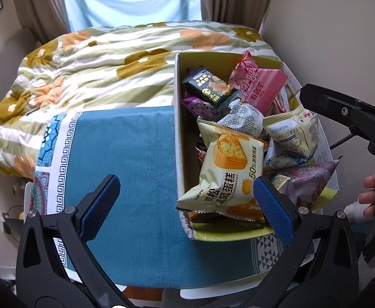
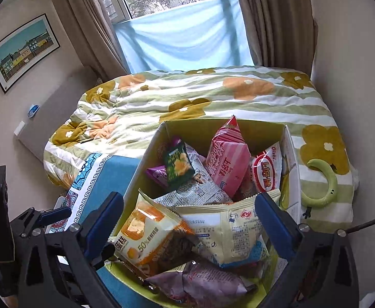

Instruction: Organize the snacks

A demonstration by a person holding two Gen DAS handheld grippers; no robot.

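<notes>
An open cardboard box [image 1: 177, 128] stands on the right side of a blue cloth and is piled with snack packets. On top lie a cream chiffon cake packet [image 1: 226, 169], a cream packet [image 1: 292, 131], a pink packet [image 1: 259, 82], a dark green packet [image 1: 210, 87] and a purple packet [image 1: 308, 179]. My left gripper [image 1: 187, 205] is open at the box's near left corner, its right pad by the cake packet's edge. My right gripper [image 2: 191, 223] hangs open over the box [image 2: 146, 159], with the cake packet [image 2: 149, 236] and cream packet [image 2: 228, 231] lying loose below its pads.
The blue cloth [image 1: 131, 166] covers a small table in front of a bed with a floral quilt [image 1: 97, 71]. A green curved ring [image 2: 326, 184] lies on the quilt to the right of the box. A hand [image 1: 368, 195] shows at the right edge. Curtains and a window stand behind.
</notes>
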